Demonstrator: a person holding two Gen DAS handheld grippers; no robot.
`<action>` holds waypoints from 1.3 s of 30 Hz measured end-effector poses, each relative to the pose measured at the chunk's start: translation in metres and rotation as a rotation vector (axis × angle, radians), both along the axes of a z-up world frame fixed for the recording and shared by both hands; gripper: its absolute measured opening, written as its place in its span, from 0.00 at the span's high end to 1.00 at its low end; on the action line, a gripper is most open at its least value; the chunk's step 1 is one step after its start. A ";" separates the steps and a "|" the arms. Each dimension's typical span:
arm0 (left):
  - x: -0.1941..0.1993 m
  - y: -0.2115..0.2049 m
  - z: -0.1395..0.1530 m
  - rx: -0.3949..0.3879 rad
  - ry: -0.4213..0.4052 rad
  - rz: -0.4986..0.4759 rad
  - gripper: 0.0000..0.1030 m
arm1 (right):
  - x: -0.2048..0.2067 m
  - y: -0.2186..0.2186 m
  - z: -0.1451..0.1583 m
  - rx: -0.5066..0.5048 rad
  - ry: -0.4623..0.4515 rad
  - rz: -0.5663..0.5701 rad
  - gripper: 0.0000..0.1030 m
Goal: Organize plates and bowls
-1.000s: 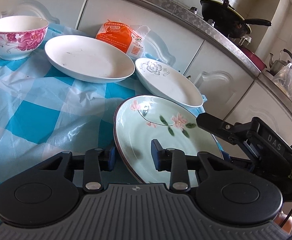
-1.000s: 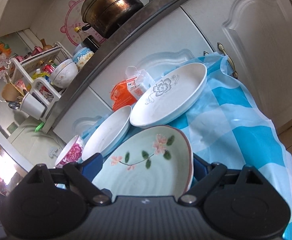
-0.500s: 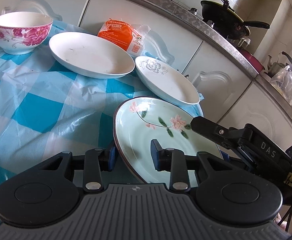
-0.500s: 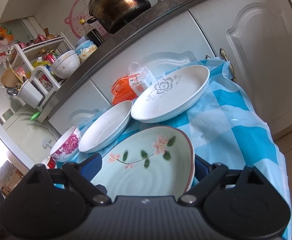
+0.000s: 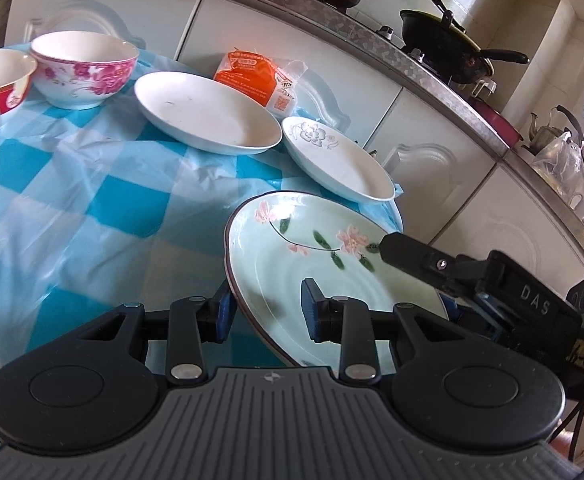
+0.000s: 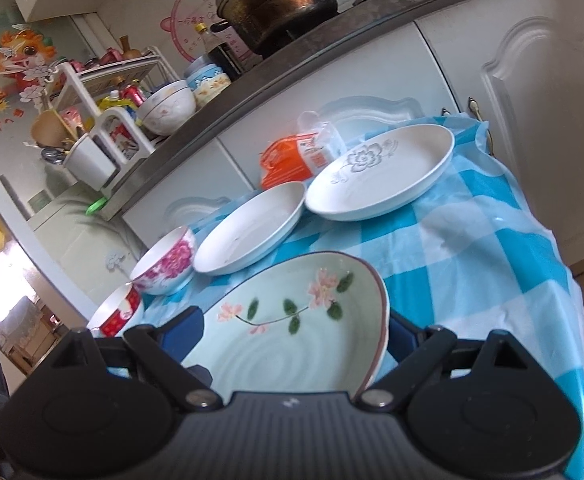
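I have the green plate (image 5: 324, 264) between both grippers: left gripper (image 5: 268, 312) clamped on its rim, right gripper (image 6: 292, 332) spread wide across it, steadying it near the table's (image 6: 492, 264) corner.

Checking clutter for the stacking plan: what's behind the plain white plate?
An orange packet sits behind the plain white plate, against the white cabinet door. The plate's rim covers the packet's lower edge, so what lies beneath it cannot be seen.

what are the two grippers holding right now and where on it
Both hold the pale green flowered plate: left gripper pinches its near rim, right gripper spans it across opposite edges.
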State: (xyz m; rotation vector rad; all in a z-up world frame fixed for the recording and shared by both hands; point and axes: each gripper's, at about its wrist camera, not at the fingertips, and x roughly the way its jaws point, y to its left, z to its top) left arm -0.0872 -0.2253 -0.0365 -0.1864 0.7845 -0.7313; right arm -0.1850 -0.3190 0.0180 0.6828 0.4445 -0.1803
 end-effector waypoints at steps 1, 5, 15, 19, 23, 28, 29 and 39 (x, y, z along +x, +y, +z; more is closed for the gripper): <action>-0.002 0.003 0.001 0.001 0.002 -0.001 0.66 | -0.002 0.004 0.002 -0.001 -0.001 0.001 0.10; -0.013 0.018 0.001 0.007 0.009 -0.011 0.66 | -0.011 0.021 0.007 -0.024 0.010 0.004 0.10; -0.040 0.047 -0.003 0.028 0.028 -0.032 0.66 | -0.033 0.054 0.006 -0.048 0.060 0.013 0.10; -0.045 0.053 -0.006 0.034 0.025 -0.031 0.66 | -0.036 0.062 0.004 -0.060 0.075 0.014 0.10; -0.048 0.056 -0.007 0.035 0.012 -0.033 0.66 | -0.038 0.068 0.002 -0.078 0.081 0.015 0.10; -0.053 0.058 -0.009 0.039 -0.007 -0.039 0.66 | -0.037 0.071 -0.005 -0.076 0.122 0.008 0.10; -0.054 0.059 -0.009 0.039 -0.010 -0.040 0.66 | -0.038 0.072 -0.005 -0.080 0.120 0.005 0.10; -0.055 0.071 0.001 0.032 -0.048 -0.001 0.65 | -0.049 0.083 0.018 -0.145 0.110 -0.072 0.01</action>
